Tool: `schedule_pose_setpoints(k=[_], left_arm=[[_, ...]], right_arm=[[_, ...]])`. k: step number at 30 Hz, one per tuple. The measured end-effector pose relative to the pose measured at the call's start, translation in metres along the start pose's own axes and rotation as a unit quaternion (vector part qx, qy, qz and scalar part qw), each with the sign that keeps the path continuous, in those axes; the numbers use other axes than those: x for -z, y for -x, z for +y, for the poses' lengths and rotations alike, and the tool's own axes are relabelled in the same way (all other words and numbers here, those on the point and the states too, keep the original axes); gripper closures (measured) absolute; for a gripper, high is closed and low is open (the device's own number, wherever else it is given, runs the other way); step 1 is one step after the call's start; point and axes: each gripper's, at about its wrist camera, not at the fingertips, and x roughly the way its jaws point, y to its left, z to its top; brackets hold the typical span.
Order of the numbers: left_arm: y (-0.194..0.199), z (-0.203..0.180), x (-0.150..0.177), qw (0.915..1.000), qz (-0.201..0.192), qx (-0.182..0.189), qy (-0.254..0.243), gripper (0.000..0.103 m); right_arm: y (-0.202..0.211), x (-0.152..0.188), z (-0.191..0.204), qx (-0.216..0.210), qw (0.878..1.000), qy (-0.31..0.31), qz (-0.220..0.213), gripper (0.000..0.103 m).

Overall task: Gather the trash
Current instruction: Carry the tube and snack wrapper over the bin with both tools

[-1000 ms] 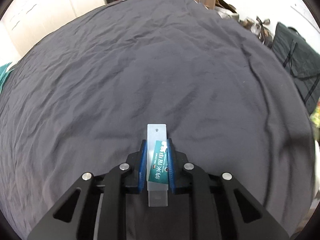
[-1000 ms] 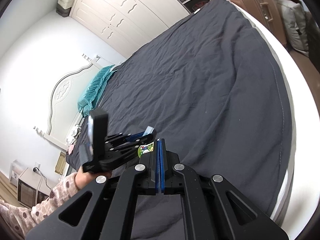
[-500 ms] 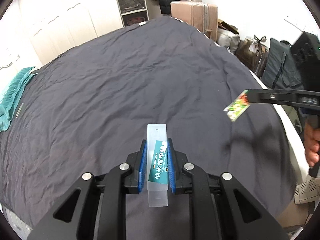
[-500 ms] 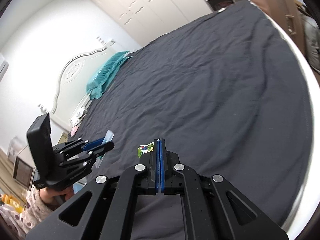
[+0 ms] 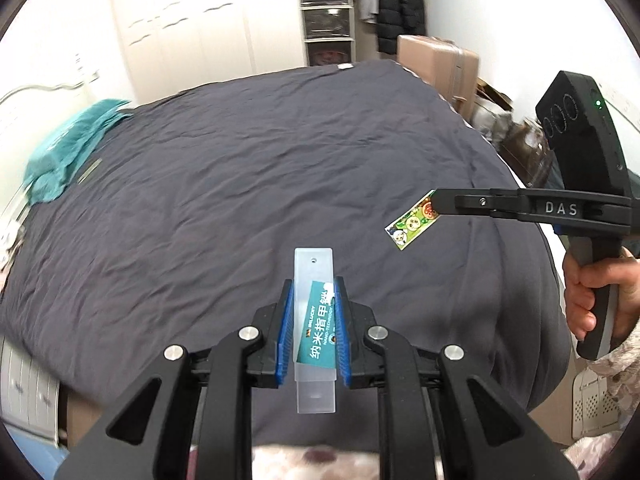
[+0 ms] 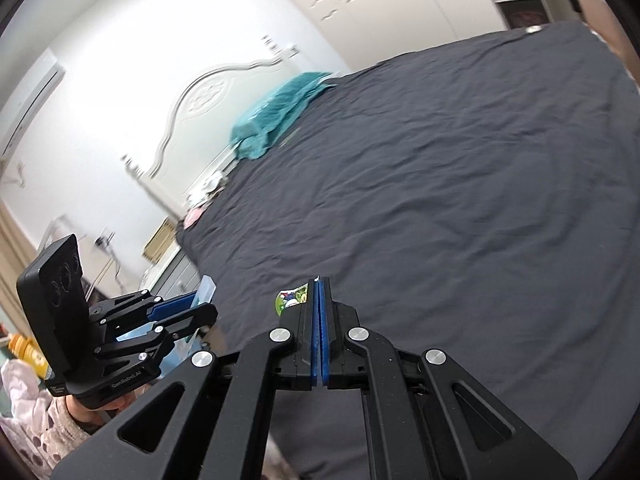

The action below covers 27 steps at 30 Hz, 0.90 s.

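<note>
A teal towel [image 5: 68,148] lies at the far left of the dark grey bed [image 5: 248,184]. Over the bed's near edge, the left claw [image 5: 312,320] is clamped on a clear plastic sleeve with a teal label [image 5: 314,332]. To its right, the right claw [image 5: 434,205] pinches a small colourful wrapper [image 5: 414,224] in the air.

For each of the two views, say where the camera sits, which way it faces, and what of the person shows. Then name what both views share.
Left wrist: sits on the left gripper, facing down across the dark bedspread; jaws clamp a clear packet; the right hand shows.
Right wrist: sits on the right gripper, facing across the bed towards the headboard; shut jaws pinch a colourful wrapper; a spotted sleeve shows.
Shared: bedspread, teal cloth, each other's gripper.
</note>
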Motion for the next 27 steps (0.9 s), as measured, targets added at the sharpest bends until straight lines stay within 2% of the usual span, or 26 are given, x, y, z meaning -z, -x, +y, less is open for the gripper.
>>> schedule_pose_setpoints(k=[8,17,21,27], left_arm=[[0.050,0.041,0.041,0.9976,-0.008,-0.041,0.054,0.085],[0.101,0.101,0.114,0.9859,-0.008,-0.088,0.142,0.085],[0.116,0.128,0.149,0.9802,-0.003,-0.098,0.172,0.085],[0.128,0.160,0.212,0.9715,-0.002,-0.093,0.218,0.085]], right_arm=[[-0.045,0.011,0.073,-0.045,0.996,0.061,0.055,0.103],[-0.102,0.037,0.152,-0.097,0.983,0.109,0.112,0.103],[-0.127,0.055,0.188,-0.113,0.974,0.135,0.141,0.103],[-0.158,0.081,0.230,-0.114,0.958,0.187,0.183,0.103]])
